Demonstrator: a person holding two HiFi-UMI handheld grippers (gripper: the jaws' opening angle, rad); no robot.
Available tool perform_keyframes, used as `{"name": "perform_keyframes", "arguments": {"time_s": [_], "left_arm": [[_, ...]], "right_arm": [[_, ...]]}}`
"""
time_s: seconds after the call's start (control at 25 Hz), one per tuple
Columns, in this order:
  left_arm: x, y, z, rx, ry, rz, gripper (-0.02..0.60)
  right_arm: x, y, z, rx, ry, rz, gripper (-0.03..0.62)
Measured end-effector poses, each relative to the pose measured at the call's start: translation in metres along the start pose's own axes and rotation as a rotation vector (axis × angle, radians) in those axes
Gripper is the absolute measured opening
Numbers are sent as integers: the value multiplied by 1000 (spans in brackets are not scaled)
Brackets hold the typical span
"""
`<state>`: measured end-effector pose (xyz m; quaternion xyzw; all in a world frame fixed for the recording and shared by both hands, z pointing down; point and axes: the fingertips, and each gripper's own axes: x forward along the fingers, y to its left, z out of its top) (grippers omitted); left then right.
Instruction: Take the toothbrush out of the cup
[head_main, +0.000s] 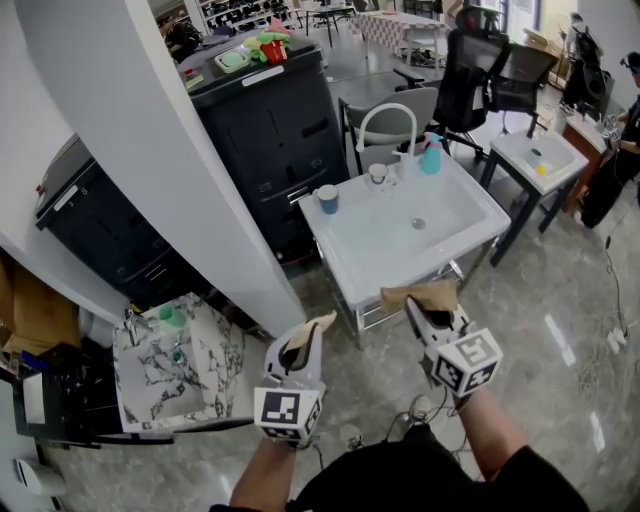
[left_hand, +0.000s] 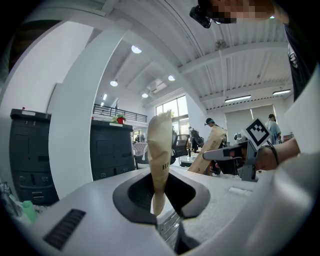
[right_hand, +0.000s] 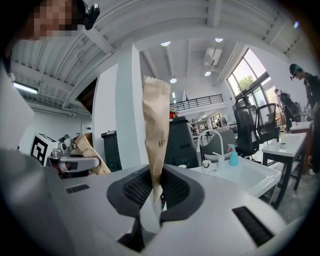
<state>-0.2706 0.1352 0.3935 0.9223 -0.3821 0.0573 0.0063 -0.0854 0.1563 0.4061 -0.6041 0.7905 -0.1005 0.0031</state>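
Left hand-held gripper (head_main: 318, 330) and right hand-held gripper (head_main: 422, 298) are closed, empty, short of the sink (head_main: 470, 215). Unopened jaws could topple the blue cup (head_main: 327, 198) on the sink's corner

Black top (head_main: 430, 480); left gripper (head_main: 318, 328), right gripper (head_main: 400, 298): light-grey shells, tan-wrapped jaws, white cubes (head_main: 290, 412) bearing black square markers.

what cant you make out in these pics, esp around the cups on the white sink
- Toothbrush: head view, the blue cup and the small white cup are too small to show whether either holds one.
- Print on the brown paper strip: left gripper view, the letters curve out of sight.
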Motion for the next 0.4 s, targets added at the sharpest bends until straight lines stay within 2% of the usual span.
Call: {"name": "perform_keyframes", "arguments": {"time_s": [0.4], "left_arm": [[-4, -3, -2, 1, -6, -2, 37]], "right_arm": [[-5, 2, -3, -1, -4, 3, 41]]}}
